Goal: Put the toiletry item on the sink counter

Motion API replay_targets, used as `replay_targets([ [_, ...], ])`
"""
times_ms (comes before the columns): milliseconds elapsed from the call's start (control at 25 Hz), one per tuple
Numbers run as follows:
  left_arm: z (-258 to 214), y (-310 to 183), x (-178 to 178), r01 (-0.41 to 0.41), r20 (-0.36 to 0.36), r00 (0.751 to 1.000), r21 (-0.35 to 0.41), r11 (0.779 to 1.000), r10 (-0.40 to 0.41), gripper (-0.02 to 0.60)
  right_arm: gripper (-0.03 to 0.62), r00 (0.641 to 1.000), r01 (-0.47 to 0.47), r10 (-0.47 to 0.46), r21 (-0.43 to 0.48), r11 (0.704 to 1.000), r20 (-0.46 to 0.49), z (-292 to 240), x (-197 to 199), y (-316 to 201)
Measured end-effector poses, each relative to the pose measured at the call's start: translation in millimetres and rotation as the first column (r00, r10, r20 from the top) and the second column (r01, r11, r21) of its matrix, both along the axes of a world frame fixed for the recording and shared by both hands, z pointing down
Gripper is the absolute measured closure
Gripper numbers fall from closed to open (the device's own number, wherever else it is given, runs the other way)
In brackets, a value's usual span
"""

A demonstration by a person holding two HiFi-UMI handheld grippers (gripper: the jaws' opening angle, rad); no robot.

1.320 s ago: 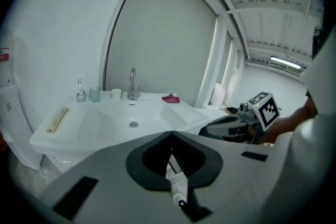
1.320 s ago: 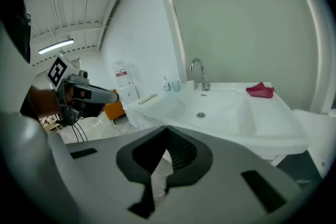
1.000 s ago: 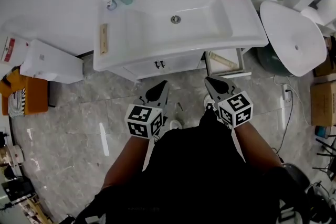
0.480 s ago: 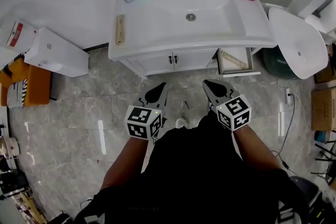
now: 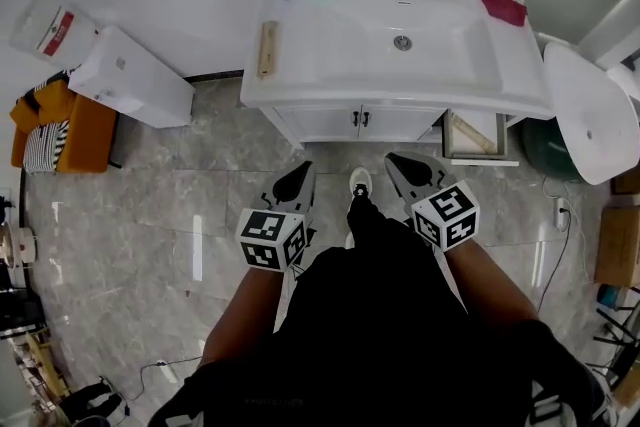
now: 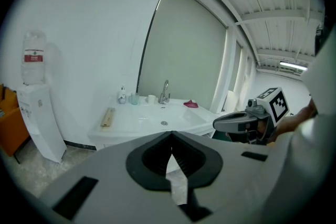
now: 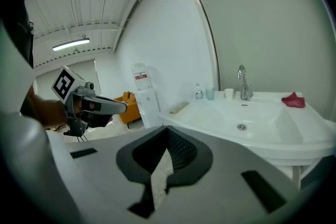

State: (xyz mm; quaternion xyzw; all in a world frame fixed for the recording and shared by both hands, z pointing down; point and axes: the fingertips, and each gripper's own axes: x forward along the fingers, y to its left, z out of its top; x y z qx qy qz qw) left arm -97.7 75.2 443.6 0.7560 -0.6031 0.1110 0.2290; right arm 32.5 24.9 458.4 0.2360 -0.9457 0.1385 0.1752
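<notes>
We are facing the sink surface (image 5: 300,80), left tool (image 5: 298,179) and right tool (image 5: 402,167) closed and empty, risking delivering nothing.

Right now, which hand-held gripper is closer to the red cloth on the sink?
Right. In the head view the right hand-held gripper sits down and left of the red cloth; the left hand-held gripper is even further left, so farther away.

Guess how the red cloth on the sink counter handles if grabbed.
The red cloth lies crumpled, so it is probably floppy and light. It sits by the edge of the glossy counter; a push might slide it off.
</notes>
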Motion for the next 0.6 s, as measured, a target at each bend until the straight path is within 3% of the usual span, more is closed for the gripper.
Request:
replay_targets([
  [280, 6.6, -10.8, -42.7, 0.063, 0.027, 0.998, -0.029, 0.998, -0.062, 0.575, 0.590, 0.997, 0.079, -0.078, -0.014, 0.997, 0.018, 3.9, -54.7, -24.5],
  [600, 5.5, -66.0, -102.7, 0.129, 0.066, 0.990, -0.041, 0.991, -0.126, 0.577, 0.589, 0.988, 0.143, -0.142, -0.029, 0.989, 0.054, 2.9, -117.7, -84.8],
])
